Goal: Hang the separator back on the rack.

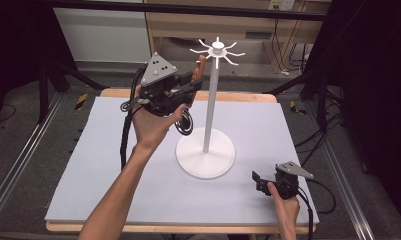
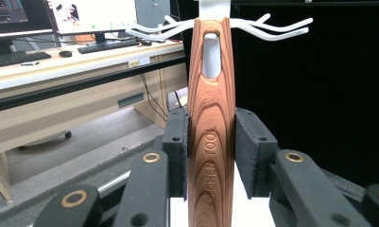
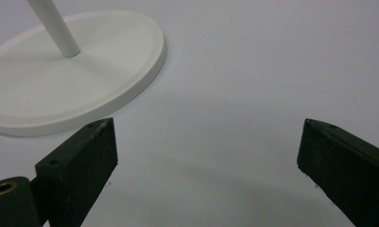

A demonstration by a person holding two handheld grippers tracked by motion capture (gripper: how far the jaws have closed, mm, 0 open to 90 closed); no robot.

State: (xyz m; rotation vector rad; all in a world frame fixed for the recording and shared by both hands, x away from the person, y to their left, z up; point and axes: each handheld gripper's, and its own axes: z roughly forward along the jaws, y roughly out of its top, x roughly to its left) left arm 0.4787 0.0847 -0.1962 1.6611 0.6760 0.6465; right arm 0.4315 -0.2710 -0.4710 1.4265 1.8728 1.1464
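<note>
A white stand (image 1: 211, 95) with a round base (image 1: 205, 155) and curved hooks (image 1: 217, 52) at its top rises from the middle of the table. My left gripper (image 1: 195, 80) is held high beside the hooks, shut on a wooden kitchen tool handle (image 2: 211, 123) that points up. The handle's slot (image 2: 211, 54) sits right at a white hook (image 2: 177, 29). My right gripper (image 3: 206, 161) rests low near the table's front right, open and with nothing between its pads; in the high view it (image 1: 258, 181) lies right of the base (image 3: 69, 71).
The table is covered by a pale sheet (image 1: 113, 165) with a wooden edge (image 1: 188, 229). Black frame posts and cables flank the table. A desk with monitors and keyboards (image 2: 59, 42) stands beyond the stand.
</note>
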